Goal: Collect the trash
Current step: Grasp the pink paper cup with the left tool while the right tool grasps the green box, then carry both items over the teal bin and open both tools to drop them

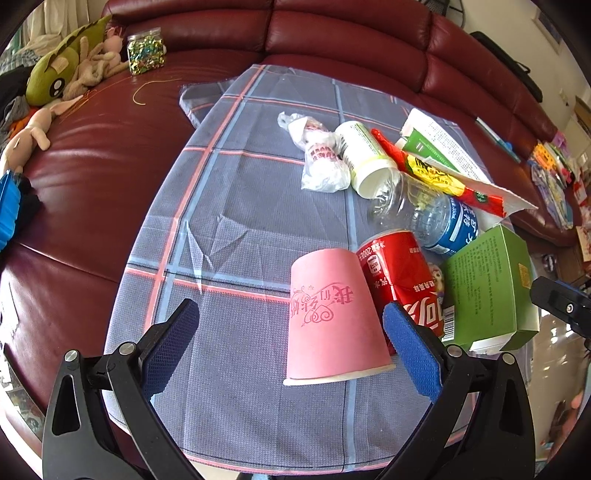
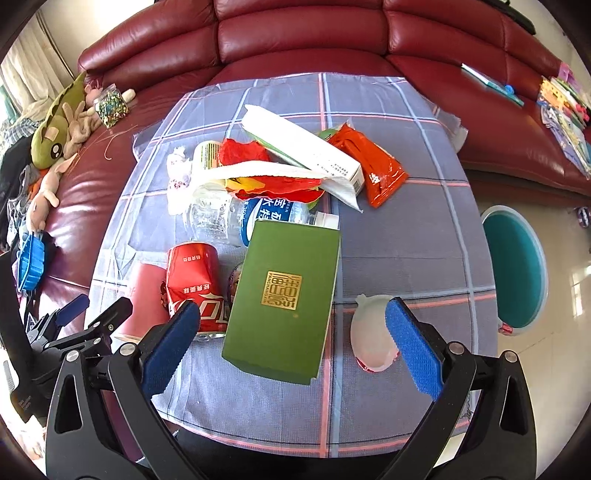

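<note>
My left gripper (image 1: 291,336) is spread wide, low in its frame, with the pink paper cup (image 1: 332,321) lying on its side between the blue pads, rim toward me; I can't tell if the right pad touches it. Just right of the cup lies the red cola can (image 1: 402,277), then the green box (image 1: 487,288), with the clear water bottle (image 1: 424,214) above them.

My right gripper (image 2: 291,339) is also wide open and holds nothing; the green box sits between its pads at lower centre, apart from both. A small white bag (image 2: 371,332) lies against the right pad. All the trash rests on the plaid cloth (image 2: 406,229) over the worktop, with the red sofa (image 2: 295,33) along the top of the frame.
</note>
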Available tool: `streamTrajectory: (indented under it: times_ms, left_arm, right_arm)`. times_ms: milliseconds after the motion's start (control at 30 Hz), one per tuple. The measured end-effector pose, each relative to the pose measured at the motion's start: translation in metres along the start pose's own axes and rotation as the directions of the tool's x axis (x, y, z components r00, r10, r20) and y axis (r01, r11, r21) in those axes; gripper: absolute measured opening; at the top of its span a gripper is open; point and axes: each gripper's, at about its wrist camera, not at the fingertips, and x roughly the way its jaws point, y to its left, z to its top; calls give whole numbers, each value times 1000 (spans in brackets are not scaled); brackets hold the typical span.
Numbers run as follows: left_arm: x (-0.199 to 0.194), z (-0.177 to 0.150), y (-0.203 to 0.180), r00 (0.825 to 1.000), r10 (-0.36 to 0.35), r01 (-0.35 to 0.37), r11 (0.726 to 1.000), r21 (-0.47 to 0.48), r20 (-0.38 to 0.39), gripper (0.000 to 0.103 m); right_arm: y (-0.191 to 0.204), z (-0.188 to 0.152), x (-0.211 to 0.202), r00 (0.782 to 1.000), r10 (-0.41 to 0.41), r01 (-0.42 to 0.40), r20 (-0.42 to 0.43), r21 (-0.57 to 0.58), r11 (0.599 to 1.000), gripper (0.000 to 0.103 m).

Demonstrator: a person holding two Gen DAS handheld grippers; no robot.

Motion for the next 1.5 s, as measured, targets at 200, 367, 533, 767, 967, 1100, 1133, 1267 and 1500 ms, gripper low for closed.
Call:
streamTrajectory:
  times_ms: [200, 367, 533, 767, 967, 1100, 1133, 1267, 1500]
  left_arm:
    - [18, -2, -3, 999, -26, 26, 1000, 7, -43, 100]
    - [20, -4, -9, 998, -22, 23, 1000, 20, -53, 100]
    - [18, -3, -9, 998, -9, 10, 1000, 22, -65, 100]
    - [25, -4, -8, 994, -3, 7, 999, 44, -107, 100]
    - [34, -8, -6, 992, 29, -21, 998, 67, -119, 98]
    - [40, -10, -9, 991, -9, 18, 998, 67, -133, 65]
    - [37, -10, -9, 993, -6, 14, 997, 70, -116, 63]
    - [24, -8, -5, 997, -10, 14, 998, 53, -81, 62]
    - [-20, 7, 0, 999, -32, 32, 999, 26, 9, 62]
  right_arm:
    - [2, -4, 23, 999, -29, 29, -42, -14, 999, 82]
    - [-3, -9, 34, 997, 4, -4, -77, 2, 1000, 61]
    - [-4, -8, 25, 997, 71, -71, -41, 10, 997, 57]
    - [-7, -8, 15, 995, 98, -98, -23, -2, 995, 57]
    - [-5, -12, 22, 994, 99, -99, -40, -10, 995, 60]
    - [-5, -10, 25, 994, 99, -99, -45, -5, 995, 61]
    - [-5, -10, 26, 994, 97, -97, -47, -6, 995, 61]
    - [-4, -10, 27, 991, 130, -131, -41, -14, 991, 56]
    - [-13, -3, 3, 980, 198, -198, 7, 5, 980, 56]
